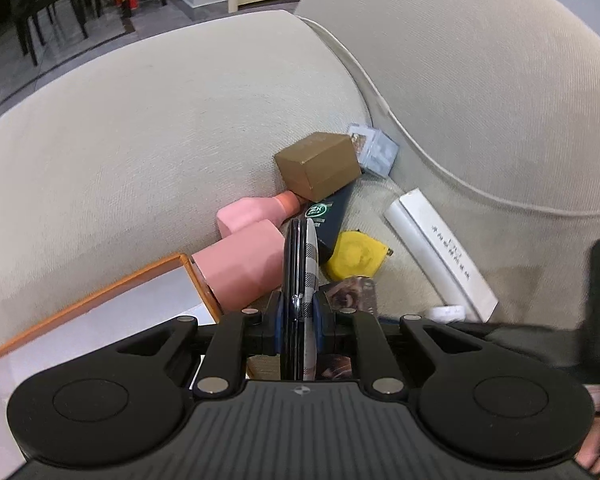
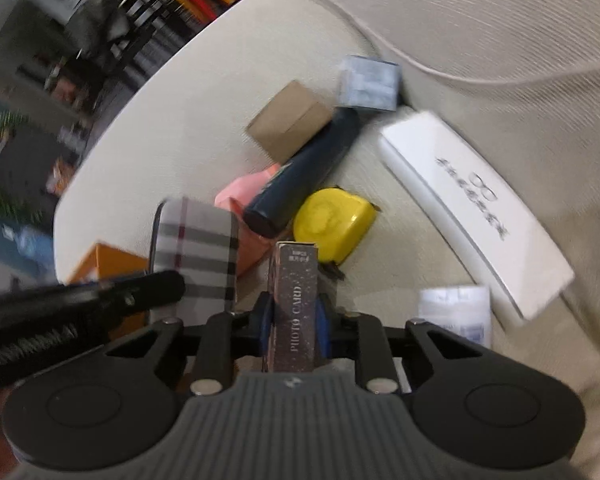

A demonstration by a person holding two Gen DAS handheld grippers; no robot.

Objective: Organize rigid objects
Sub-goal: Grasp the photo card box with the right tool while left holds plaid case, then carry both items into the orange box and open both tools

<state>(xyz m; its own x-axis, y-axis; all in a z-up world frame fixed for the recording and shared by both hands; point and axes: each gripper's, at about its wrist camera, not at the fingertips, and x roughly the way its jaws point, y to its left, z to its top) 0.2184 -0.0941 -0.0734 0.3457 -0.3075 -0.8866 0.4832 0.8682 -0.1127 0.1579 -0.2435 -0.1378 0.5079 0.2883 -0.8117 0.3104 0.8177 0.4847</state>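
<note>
Beige sofa cushions [image 1: 140, 128] carry the clutter. Left gripper [image 1: 298, 320] clamps a plaid case [image 1: 310, 264] edge-on; right gripper [image 2: 292, 320] clamps a card box [image 2: 294, 304], long axis along its fingers. Both point steeply down; the orange box [image 1: 100, 300] lies nearest the left gripper, to its left.

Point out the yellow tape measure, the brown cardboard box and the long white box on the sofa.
yellow tape measure [image 2: 332, 216]: right wrist view, on its round side face.
brown cardboard box [image 1: 318, 164]: left wrist view, middle of the box.
long white box [image 2: 472, 204]: right wrist view, on its printed top face.
</note>
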